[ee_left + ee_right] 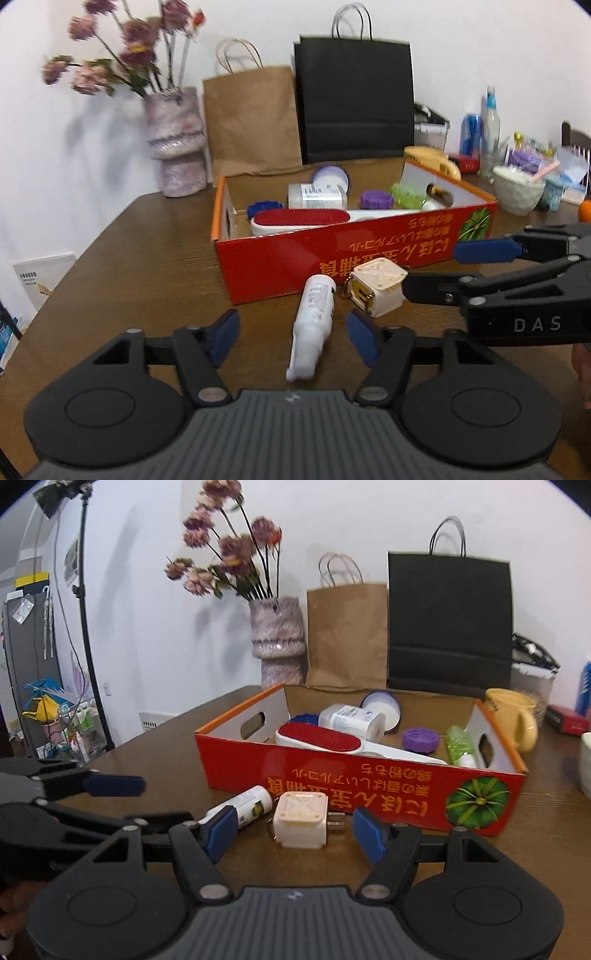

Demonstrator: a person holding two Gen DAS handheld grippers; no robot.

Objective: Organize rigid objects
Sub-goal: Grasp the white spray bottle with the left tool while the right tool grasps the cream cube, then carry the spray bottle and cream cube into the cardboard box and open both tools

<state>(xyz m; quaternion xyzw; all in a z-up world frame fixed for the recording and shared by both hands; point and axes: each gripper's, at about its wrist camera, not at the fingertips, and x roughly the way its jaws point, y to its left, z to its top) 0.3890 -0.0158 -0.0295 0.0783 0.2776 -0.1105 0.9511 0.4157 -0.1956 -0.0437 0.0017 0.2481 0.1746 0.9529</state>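
A white bottle (314, 325) lies on the wooden table (147, 266) in front of the red cardboard box (332, 258). My left gripper (293, 338) straddles the bottle, open, with a gap at each blue pad. Beside it sits a cream cube-shaped plug adapter (376, 291). The right gripper (430, 271) reaches in from the right toward the cube. In the right wrist view, the right gripper (295, 829) is open around the adapter (301, 825) without touching it. The bottle (243, 806) lies left of it, by the left gripper (166, 801). The box (332, 786) holds a red lint brush (319, 740), a white jar (351, 720) and a purple lid (419, 738).
A pink vase (177, 144) with flowers, a brown paper bag (251, 118) and a black bag (354, 99) stand behind the box. A yellow mug (513, 716) sits at the box's right end. A white bowl (517, 188), bottles and clutter fill the far right.
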